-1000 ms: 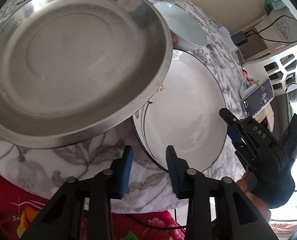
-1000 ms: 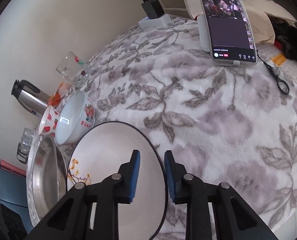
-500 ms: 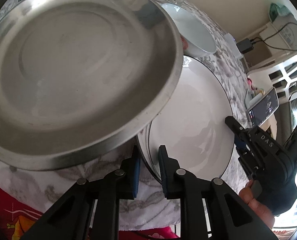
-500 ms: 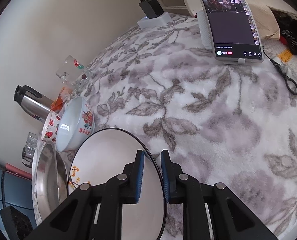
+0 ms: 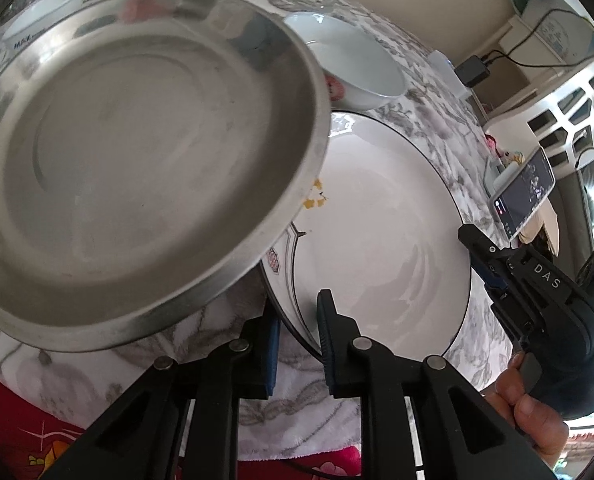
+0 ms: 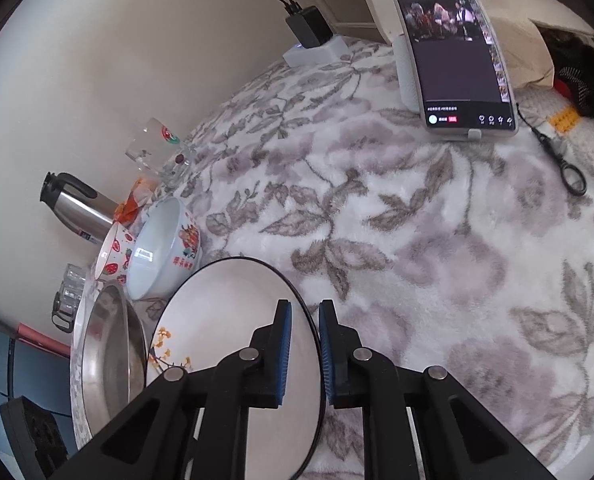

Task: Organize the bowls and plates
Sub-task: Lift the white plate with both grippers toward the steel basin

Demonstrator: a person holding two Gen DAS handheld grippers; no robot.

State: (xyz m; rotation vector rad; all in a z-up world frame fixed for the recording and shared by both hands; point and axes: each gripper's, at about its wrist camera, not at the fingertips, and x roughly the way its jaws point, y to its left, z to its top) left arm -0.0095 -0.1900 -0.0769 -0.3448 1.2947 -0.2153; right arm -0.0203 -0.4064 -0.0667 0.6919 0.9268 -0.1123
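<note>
A white plate with a thin black rim and yellow flowers (image 5: 377, 232) lies on the flowered cloth. My left gripper (image 5: 297, 332) is shut on its near rim. My right gripper (image 6: 305, 344) is shut on its opposite rim and also shows in the left wrist view (image 5: 509, 276). The plate also shows in the right wrist view (image 6: 225, 312). A steel plate (image 5: 137, 160) overlaps the white plate's left edge. A white bowl with red print (image 6: 165, 244) and a strawberry bowl (image 6: 115, 252) stand behind.
A phone on a stand (image 6: 453, 52), scissors (image 6: 565, 164), a charger block (image 6: 313, 40), a glass mug (image 6: 157, 152) and a steel flask (image 6: 77, 208) are on the table. A wall runs behind. The table edge is near my left gripper.
Both grippers have closed from open onto the white plate's rim, one on each side. The view has shifted a little toward the plates.
</note>
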